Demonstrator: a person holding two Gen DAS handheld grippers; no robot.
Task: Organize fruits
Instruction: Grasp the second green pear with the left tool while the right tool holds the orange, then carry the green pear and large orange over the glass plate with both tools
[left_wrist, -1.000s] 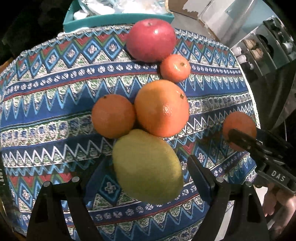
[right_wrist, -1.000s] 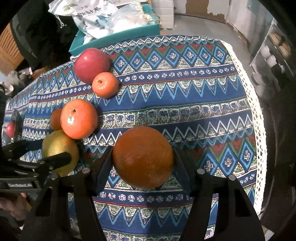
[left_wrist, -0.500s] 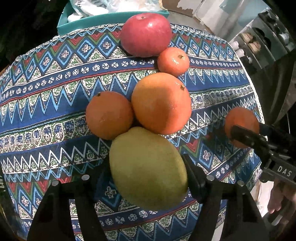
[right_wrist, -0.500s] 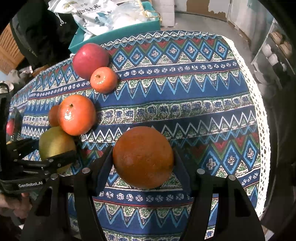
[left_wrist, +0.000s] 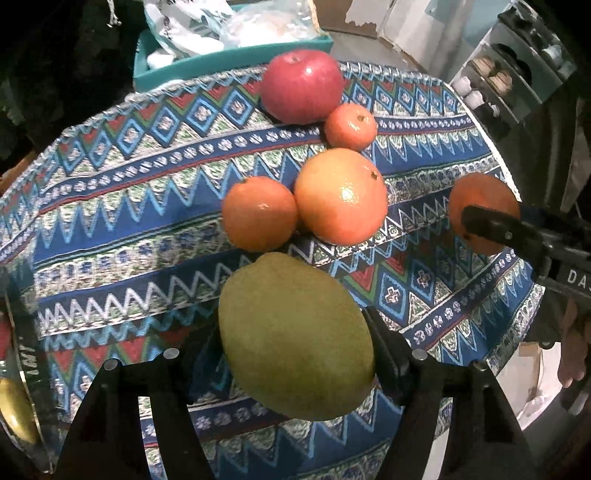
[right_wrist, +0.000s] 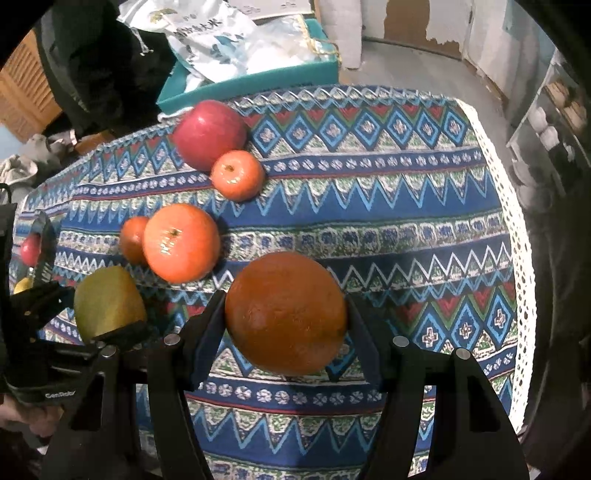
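Pear (left_wrist: 295, 336) in left claw (left_wrist: 295, 343), tablecloth (right_wrist: 369, 206) roomy rightward

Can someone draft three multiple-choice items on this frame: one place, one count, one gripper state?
1. Where is the small mandarin?
A. Against the red apple
B. In the teal tray
C. On the floor

2. How many fruits lie on the cloth, outside the grippers?
A. Two
B. Four
C. Six

3. What is the left gripper doing?
A. Hanging open and empty
B. Shut on an apple
C. Shut on the green-yellow fruit

Key: 1 A, the two touch at the far edge of the cloth. 2 B, apple, mandarin and two oranges. 3 C, its jaws have just closed against that fruit's sides; the right gripper clamps the dark orange.
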